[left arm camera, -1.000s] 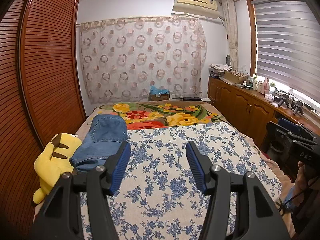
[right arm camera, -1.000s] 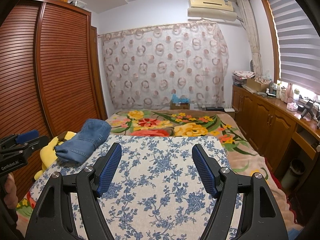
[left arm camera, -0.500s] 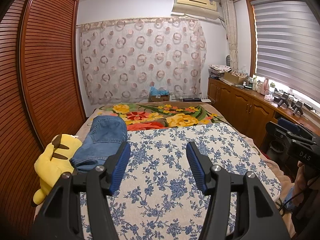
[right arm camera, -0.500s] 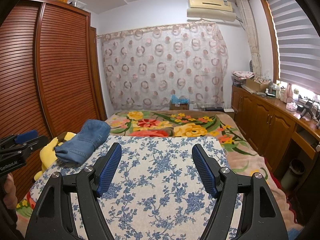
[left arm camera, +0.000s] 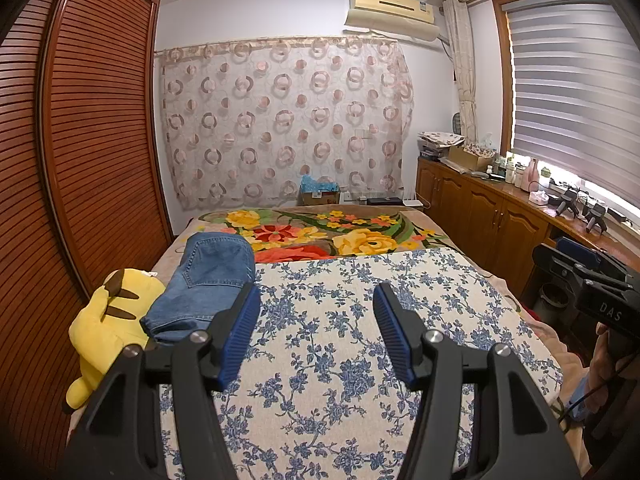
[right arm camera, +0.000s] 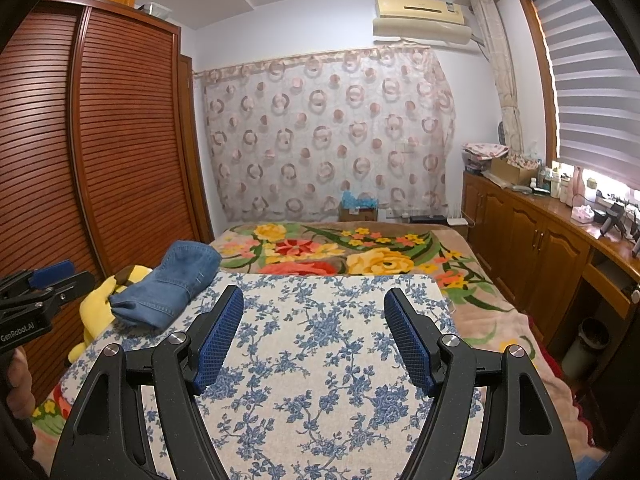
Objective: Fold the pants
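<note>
Jeans (left arm camera: 208, 280), folded into a blue denim bundle, lie at the far left edge of the blue-flowered bedspread (left arm camera: 340, 340), touching a yellow plush toy (left arm camera: 106, 320) just left of them, while the left gripper (left arm camera: 316, 312) and right gripper (right arm camera: 314, 316) hover above that bedspread, both empty with jaws spread wide.
</note>
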